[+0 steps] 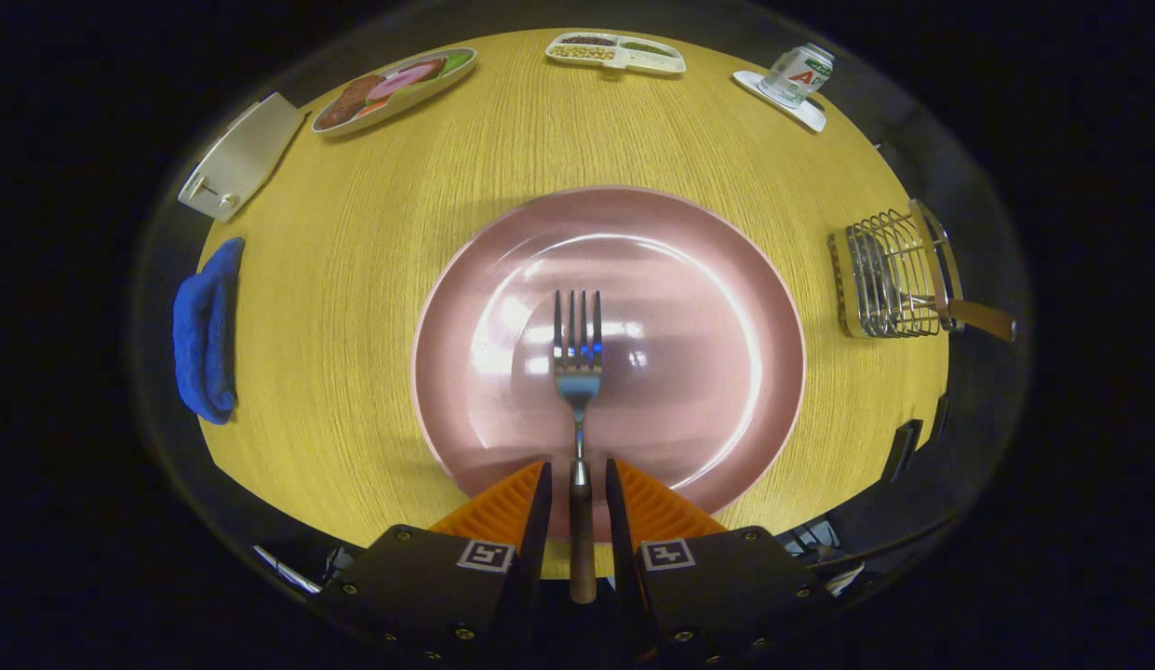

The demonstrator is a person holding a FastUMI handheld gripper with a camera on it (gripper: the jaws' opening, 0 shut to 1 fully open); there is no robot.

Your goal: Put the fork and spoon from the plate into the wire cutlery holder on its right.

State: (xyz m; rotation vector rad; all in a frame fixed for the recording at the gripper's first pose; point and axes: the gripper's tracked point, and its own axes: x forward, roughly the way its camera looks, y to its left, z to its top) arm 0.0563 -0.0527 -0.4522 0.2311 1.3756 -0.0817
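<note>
The fork (577, 372) has a steel head and a brown handle. Its handle runs back between my fingers, and its tines point forward over the middle of the pink plate (726, 279). My gripper (577, 489) is shut on the handle, with a finger (538, 507) close on each side. The fork looks to be held just above the plate. The wire cutlery holder (889, 274) stands on the table to the plate's right. A wooden handle (982, 319) sticks out of the holder, and several utensils stand inside it. I cannot pick out the spoon for certain.
A blue cloth (205, 330) lies left of the plate. At the far side of the round wooden table (354, 279) are a white flat device (242, 156), a dish of food (396, 88), a divided tray (616, 52) and a can (798, 74) on a coaster.
</note>
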